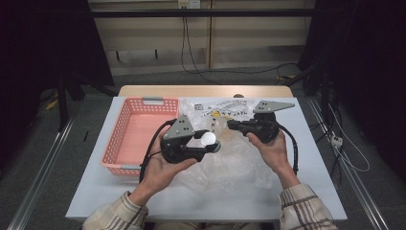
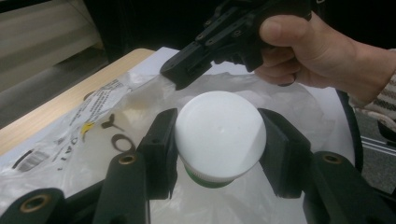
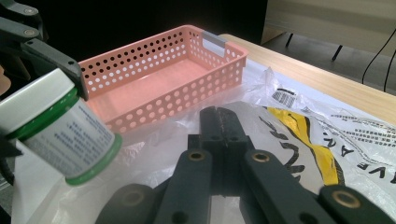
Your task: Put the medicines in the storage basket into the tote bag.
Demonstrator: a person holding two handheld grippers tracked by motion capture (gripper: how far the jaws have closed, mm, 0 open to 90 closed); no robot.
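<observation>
Jaws of the left gripper (image 2: 219, 140) are clamping a small jar (image 2: 218, 136) by its white lid, one black pad on each side, with the green rim and the printed label showing below the lid in the right gripper view (image 3: 60, 133). Jar is being held clear of the table (image 1: 91, 191), lifted above the clear plastic bag (image 1: 239, 163) that is lying crumpled across the middle of the white top. Jaws of the right gripper (image 3: 223, 122) are standing pressed together, and judging from the left gripper view they are pinching a fold of the bag's upper edge just beyond the jar. Pink basket (image 1: 136, 136) is sitting just left of the bag, with nothing showing inside it. Judged progress: removal of the jar from the bag is looking done or nearly done, since the jar is hanging free of the film while the right gripper is anchoring the bag. Judged remainder: carrying the jar leftward over the basket rim, lowering it inside, and opening the left jaws; the bag is waiting to be let go afterwards. No further items are making themselves out through the film.
</observation>
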